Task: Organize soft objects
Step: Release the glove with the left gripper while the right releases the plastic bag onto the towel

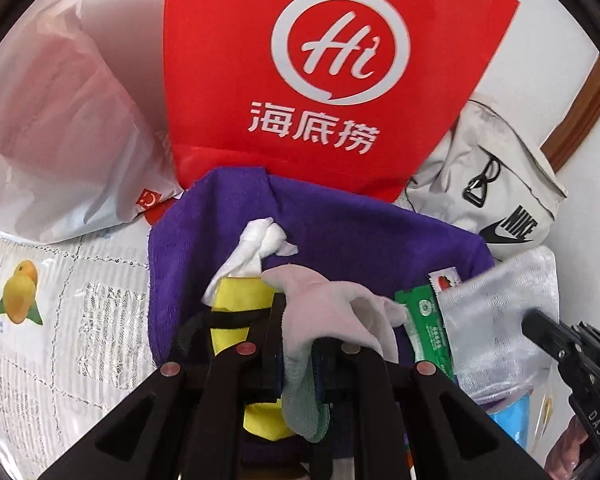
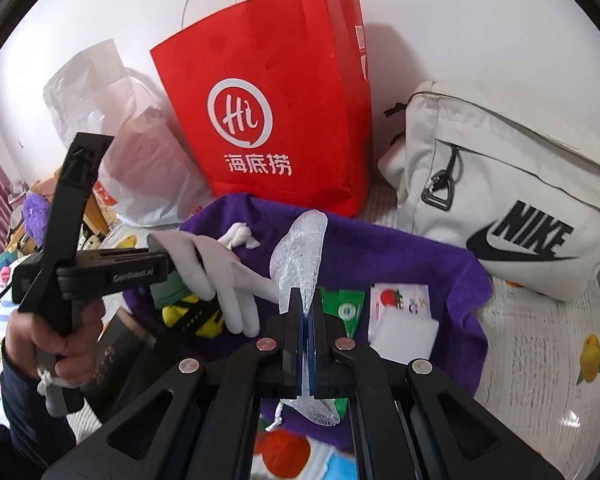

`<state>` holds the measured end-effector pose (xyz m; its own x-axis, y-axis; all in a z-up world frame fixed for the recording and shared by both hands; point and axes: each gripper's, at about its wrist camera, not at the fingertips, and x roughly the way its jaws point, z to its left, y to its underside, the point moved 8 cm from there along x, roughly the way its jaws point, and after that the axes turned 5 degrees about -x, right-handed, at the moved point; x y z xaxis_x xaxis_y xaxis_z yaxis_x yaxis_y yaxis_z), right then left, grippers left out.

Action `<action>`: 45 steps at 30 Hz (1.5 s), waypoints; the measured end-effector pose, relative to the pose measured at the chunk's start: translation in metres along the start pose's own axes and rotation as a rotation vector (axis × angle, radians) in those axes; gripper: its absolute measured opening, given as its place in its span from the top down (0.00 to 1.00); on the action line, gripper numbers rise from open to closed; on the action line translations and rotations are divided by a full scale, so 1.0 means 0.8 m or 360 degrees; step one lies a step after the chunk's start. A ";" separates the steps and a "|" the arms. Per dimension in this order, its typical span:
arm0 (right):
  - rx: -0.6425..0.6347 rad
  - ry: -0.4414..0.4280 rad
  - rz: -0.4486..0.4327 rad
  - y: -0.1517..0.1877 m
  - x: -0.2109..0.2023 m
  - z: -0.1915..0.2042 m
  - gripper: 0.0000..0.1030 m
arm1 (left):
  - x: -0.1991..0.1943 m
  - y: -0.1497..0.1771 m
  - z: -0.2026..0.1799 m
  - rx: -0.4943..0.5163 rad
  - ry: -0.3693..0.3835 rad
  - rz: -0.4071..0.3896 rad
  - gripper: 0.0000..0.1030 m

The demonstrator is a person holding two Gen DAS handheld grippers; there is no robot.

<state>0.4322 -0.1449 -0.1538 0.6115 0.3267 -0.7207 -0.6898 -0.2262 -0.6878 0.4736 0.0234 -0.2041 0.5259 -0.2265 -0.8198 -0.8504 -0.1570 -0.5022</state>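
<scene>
A purple towel [image 1: 360, 236] [image 2: 400, 256] lies spread on the table. My left gripper [image 1: 300, 340] [image 2: 180, 268] is shut on a white glove with a green cuff [image 1: 332, 308] [image 2: 220, 276] and holds it over the towel. My right gripper [image 2: 306, 312] [image 1: 540, 328] is shut on a clear mesh pouch [image 2: 300, 252] [image 1: 496, 308], held upright. On the towel lie a yellow and black cloth [image 1: 240, 304] [image 2: 192, 316], a knotted white cloth [image 1: 260, 240] [image 2: 240, 236], a green packet [image 1: 424, 320] [image 2: 344, 308] and a white tissue pack [image 2: 404, 312].
A red paper bag [image 1: 320, 60] [image 2: 276, 112] stands behind the towel. A white plastic bag [image 1: 60, 132] [image 2: 132, 152] sits to its left and a beige Nike bag [image 1: 500, 192] [image 2: 500, 192] to its right. A lace tablecloth with lemon prints [image 1: 40, 320] [image 2: 560, 360] covers the table.
</scene>
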 end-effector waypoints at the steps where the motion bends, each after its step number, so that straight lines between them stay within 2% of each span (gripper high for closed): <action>1: 0.0001 0.0017 0.0031 0.001 0.010 -0.002 0.98 | 0.005 0.001 0.003 -0.0003 -0.0028 0.0020 0.90; 9: 0.0044 0.0105 0.0201 0.019 0.055 -0.021 0.98 | 0.021 0.011 0.013 -0.0002 -0.0043 0.0100 0.87; 11: 0.0049 0.0115 0.0241 0.023 0.061 -0.024 0.97 | 0.023 0.013 0.011 0.0011 -0.0041 0.0111 0.78; 12: 0.0042 0.0123 0.0253 0.024 0.064 -0.024 0.94 | 0.023 0.015 0.011 0.0012 -0.0038 0.0123 0.74; 14: 0.0025 0.0160 0.0265 0.027 0.065 -0.026 0.81 | 0.022 0.019 0.008 0.0022 -0.0036 0.0136 0.65; 16: 0.0016 0.0175 0.0247 0.026 0.061 -0.027 0.64 | 0.021 0.025 0.000 0.0079 -0.0060 0.0140 0.57; 17: 0.0013 0.0175 0.0235 0.025 0.060 -0.026 0.62 | 0.021 0.027 -0.004 0.0116 -0.0086 0.0139 0.52; 19: 0.0003 0.0166 0.0217 0.025 0.053 -0.024 0.61 | 0.023 0.034 -0.013 0.0202 -0.0153 0.0141 0.50; 22: -0.0019 0.0179 0.0191 0.024 0.044 -0.022 0.61 | 0.031 0.041 -0.020 0.0257 -0.0204 0.0163 0.50; 24: -0.0027 0.0188 0.0179 0.024 0.039 -0.023 0.61 | 0.036 0.045 -0.028 0.0305 -0.0215 0.0162 0.65; 25: -0.0028 0.0190 0.0174 0.023 0.038 -0.023 0.61 | 0.040 0.048 -0.031 0.0321 -0.0214 0.0177 0.77; 27: -0.0022 0.0187 0.0161 0.023 0.035 -0.024 0.61 | 0.042 0.049 -0.035 0.0325 -0.0174 0.0172 0.85; 29: -0.0023 0.0185 0.0157 0.023 0.032 -0.026 0.61 | 0.041 0.045 -0.039 0.0329 -0.0157 0.0149 0.88; 35: -0.0008 0.0185 0.0158 0.025 0.032 -0.028 0.61 | 0.036 0.015 -0.028 0.0208 -0.0135 0.0068 0.88; 38: -0.0010 0.0183 0.0174 0.029 0.031 -0.026 0.61 | 0.040 0.009 -0.011 0.0128 -0.0142 0.0090 0.88; 43: -0.0034 0.0196 0.0192 0.034 0.029 -0.023 0.61 | 0.039 0.010 -0.003 0.0102 -0.0147 0.0105 0.76; 45: -0.0026 0.0195 0.0196 0.036 0.025 -0.024 0.60 | 0.036 0.011 -0.003 0.0119 -0.0179 0.0103 0.65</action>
<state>0.4323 -0.1624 -0.1894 0.5658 0.1817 -0.8042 -0.7568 -0.2728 -0.5941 0.4814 0.0137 -0.2311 0.4686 -0.1242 -0.8747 -0.8834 -0.0727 -0.4629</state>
